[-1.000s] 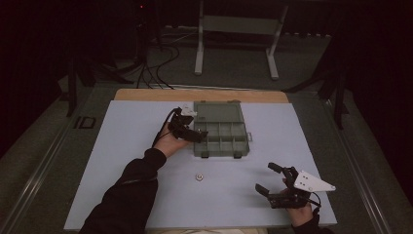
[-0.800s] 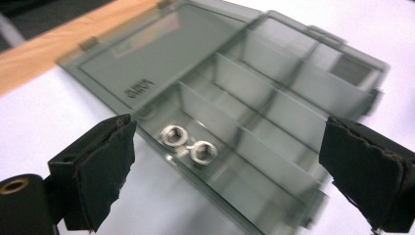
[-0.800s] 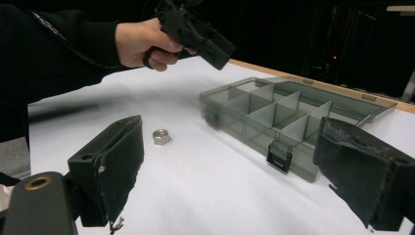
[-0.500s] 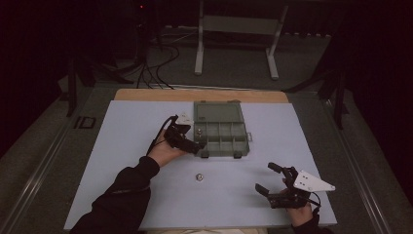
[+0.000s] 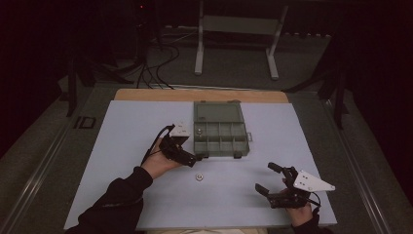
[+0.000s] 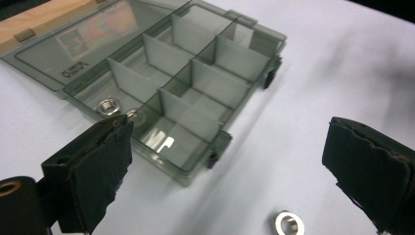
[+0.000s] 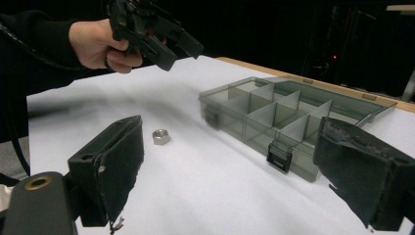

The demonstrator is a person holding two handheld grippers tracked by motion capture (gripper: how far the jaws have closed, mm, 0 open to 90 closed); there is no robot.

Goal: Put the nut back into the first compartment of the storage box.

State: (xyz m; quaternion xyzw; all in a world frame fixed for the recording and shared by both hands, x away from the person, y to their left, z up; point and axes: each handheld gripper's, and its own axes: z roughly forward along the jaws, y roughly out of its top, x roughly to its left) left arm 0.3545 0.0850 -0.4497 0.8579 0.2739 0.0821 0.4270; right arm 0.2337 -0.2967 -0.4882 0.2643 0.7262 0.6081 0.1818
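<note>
A grey-green compartment box (image 5: pixel 221 138) lies open mid-table, its clear lid (image 5: pixel 217 112) folded back flat. One steel nut (image 6: pixel 108 105) and a second small metal piece (image 6: pixel 132 115) rest in its near-left compartment. A loose nut (image 5: pixel 198 176) lies on the white mat in front of the box, also seen as the nut (image 6: pixel 288 224) and the nut (image 7: pixel 160 136). My left gripper (image 5: pixel 194 158) hovers open at the box's front-left corner, above and left of that nut; the left gripper (image 6: pixel 230 147) holds nothing. My right gripper (image 5: pixel 264 177) rests open and empty near the front right; the right gripper (image 7: pixel 230 147) faces the box.
The white mat (image 5: pixel 122 146) covers a wooden tabletop (image 5: pixel 146 95) whose far edge shows. Two latches (image 7: pixel 278 156) stick out from the box's front wall. Cables and a metal stand (image 5: pixel 234 29) lie on the floor beyond the table.
My left gripper has drawn back from the box's left side toward the person, to its front-left corner above the loose nut. The right gripper has stayed put.
</note>
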